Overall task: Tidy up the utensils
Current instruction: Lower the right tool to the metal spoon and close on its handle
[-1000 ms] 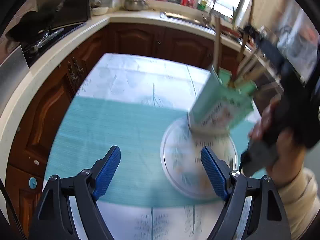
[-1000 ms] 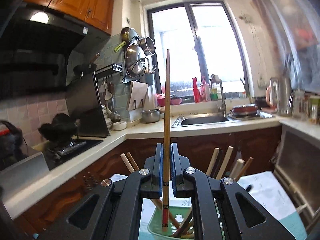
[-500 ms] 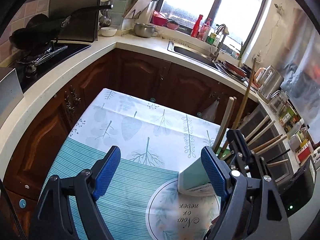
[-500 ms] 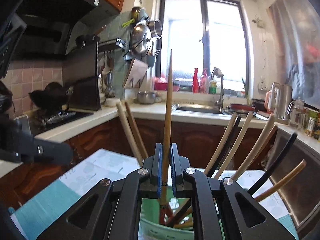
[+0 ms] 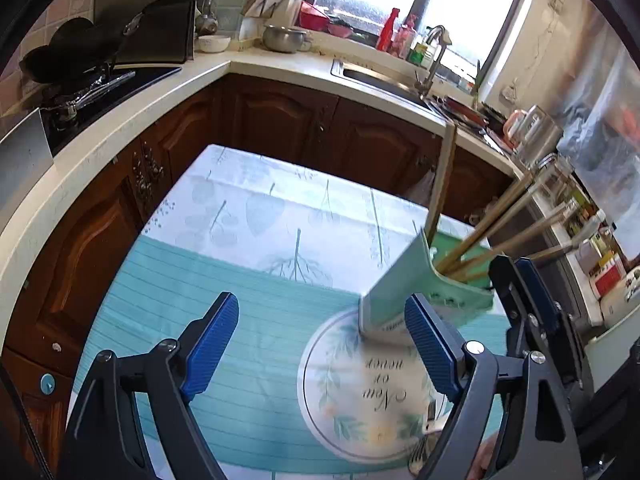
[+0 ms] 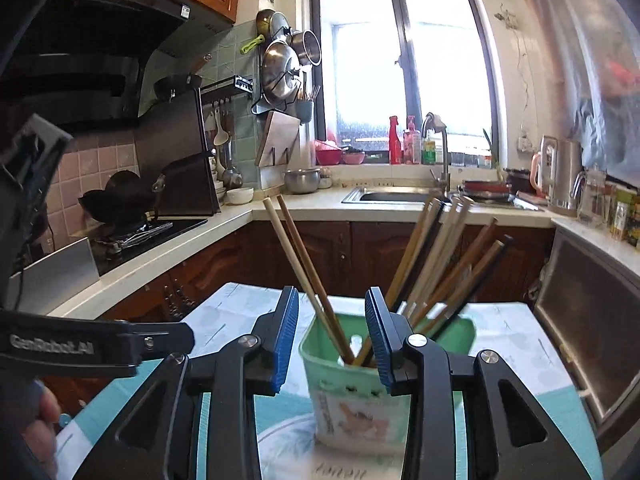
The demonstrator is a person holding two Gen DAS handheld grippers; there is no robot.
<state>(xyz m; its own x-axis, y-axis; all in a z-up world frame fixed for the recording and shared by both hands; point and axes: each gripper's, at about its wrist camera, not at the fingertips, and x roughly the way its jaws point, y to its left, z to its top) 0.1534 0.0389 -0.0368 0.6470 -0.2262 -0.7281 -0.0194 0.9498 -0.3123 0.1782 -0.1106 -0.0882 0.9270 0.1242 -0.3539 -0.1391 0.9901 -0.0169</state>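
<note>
- My right claw [image 6: 332, 338] has just been opening; its blue pads stand apart with nothing pressed between them, just above the near rim of the green holder [image 6: 360, 384].
- Looking between those pads, I see the chopsticks [image 6: 436, 264] standing in the holder: two lean left, the rest fan out to the right, all tilted.
- The holder stands on a round printed mat [image 5: 368, 388], which lies near the right edge of the surface [image 5: 224, 280], on its teal striped band.
- My left claw [image 5: 320, 344] is wide open and holds nothing; it hovers over the teal band, its right pad just in front of the holder's near-left corner in the left wrist view.
- The tablecloth turns to a pale leaf print toward the far edge.
- Beyond the surface run brown cabinets [image 5: 280, 120], a white counter with a sink [image 6: 394, 196], and a window.
</note>
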